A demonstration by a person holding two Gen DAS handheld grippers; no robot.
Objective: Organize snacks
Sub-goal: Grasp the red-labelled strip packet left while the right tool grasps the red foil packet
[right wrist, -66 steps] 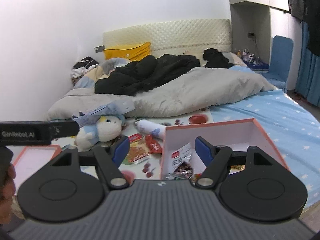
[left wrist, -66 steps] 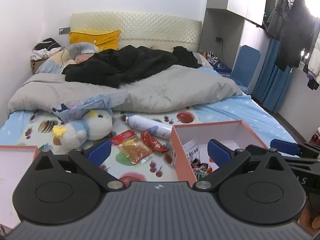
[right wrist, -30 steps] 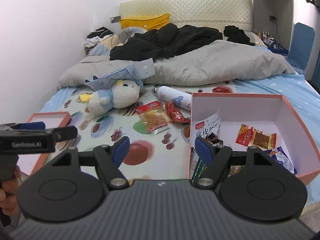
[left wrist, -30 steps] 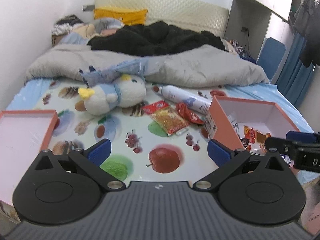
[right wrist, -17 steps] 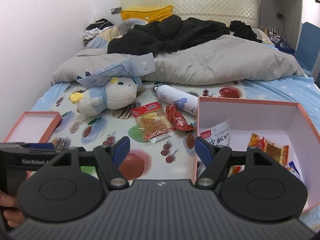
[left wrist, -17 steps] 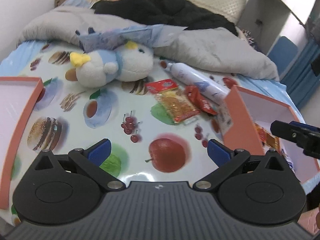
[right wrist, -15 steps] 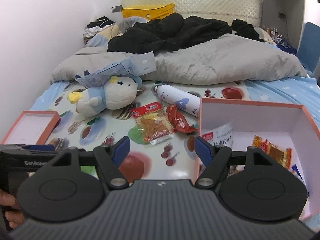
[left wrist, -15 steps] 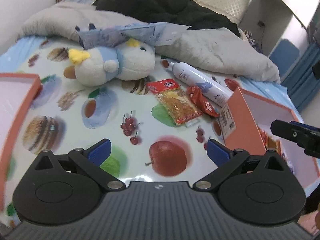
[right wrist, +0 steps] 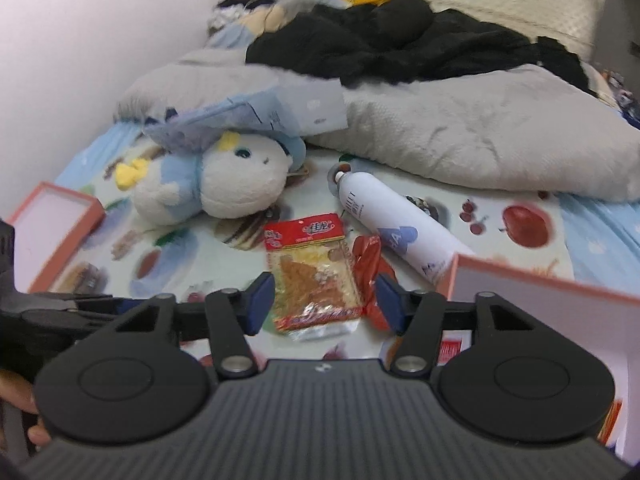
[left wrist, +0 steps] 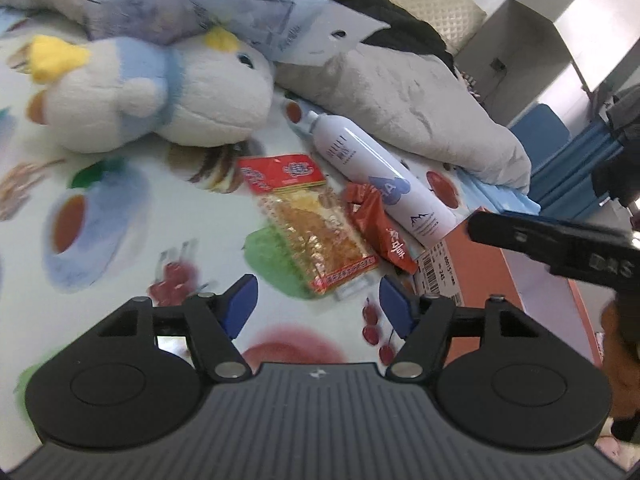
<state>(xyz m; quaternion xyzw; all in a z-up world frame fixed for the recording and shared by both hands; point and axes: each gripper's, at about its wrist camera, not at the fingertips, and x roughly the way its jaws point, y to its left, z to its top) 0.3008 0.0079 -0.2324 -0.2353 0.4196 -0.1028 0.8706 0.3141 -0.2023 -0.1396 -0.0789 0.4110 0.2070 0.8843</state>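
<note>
A clear snack pack (left wrist: pixel 316 236) with a red header lies flat on the fruit-print sheet, and a small red packet (left wrist: pixel 380 228) lies against its right side. My left gripper (left wrist: pixel 317 308) hovers just short of the pack's near end. Its jaws are closing, with only that near end between the blue fingertips. In the right wrist view the same snack pack (right wrist: pixel 316 276) lies between the tips of my right gripper (right wrist: pixel 325 304). Those jaws are closing too, and the pads do not press on it. The red packet (right wrist: pixel 366 264) is by the right fingertip.
A white bottle (left wrist: pixel 380 184) lies behind the snacks, beside a plush toy (left wrist: pixel 160 96) and a grey duvet (left wrist: pixel 420 92). The orange box (right wrist: pixel 540 304) stands at the right and its lid (right wrist: pixel 52 224) at the left. One finger of the right gripper (left wrist: pixel 520 232) crosses the left wrist view.
Both grippers have come forward and down toward the snacks, which now look much larger. Both pairs of jaws have narrowed.
</note>
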